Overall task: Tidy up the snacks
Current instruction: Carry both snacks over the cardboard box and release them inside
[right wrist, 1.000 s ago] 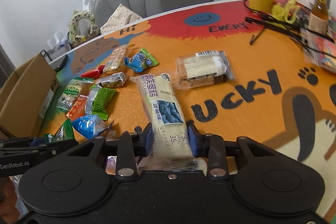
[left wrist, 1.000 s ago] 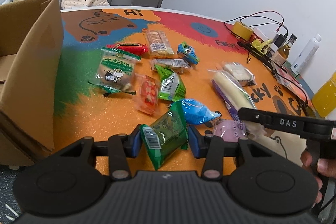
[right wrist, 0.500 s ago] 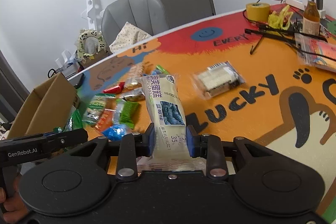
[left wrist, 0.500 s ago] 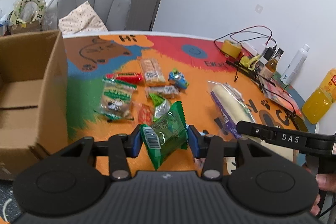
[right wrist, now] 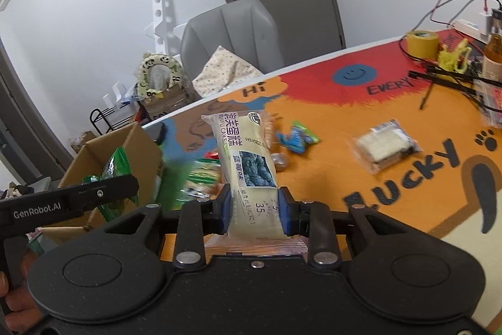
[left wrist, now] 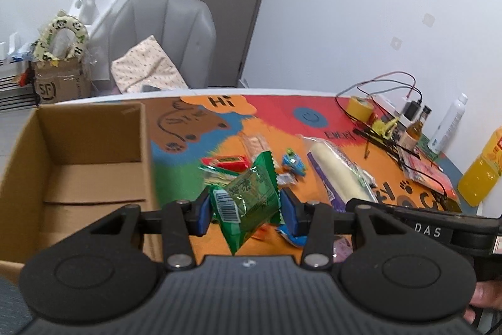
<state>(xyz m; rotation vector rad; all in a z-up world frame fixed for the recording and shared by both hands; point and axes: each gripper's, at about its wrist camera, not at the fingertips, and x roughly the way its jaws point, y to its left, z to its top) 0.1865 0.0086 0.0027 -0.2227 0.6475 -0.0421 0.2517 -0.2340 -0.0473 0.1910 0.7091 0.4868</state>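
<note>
My left gripper is shut on a green snack packet and holds it in the air above the table, just right of an open cardboard box. My right gripper is shut on a long white blueberry cake pack, lifted off the table. The cake pack also shows in the left wrist view. The green packet shows in the right wrist view near the box. Several small snacks lie on the table: a red bar, a blue packet, a clear cracker pack.
The colourful round table carries a yellow tape roll, cables, a brown bottle, a white bottle and an orange juice bottle at the right. A grey chair stands behind.
Both grippers have risen well above the table with their packs and moved left toward the cardboard box, whose inside now shows in the left wrist view.
</note>
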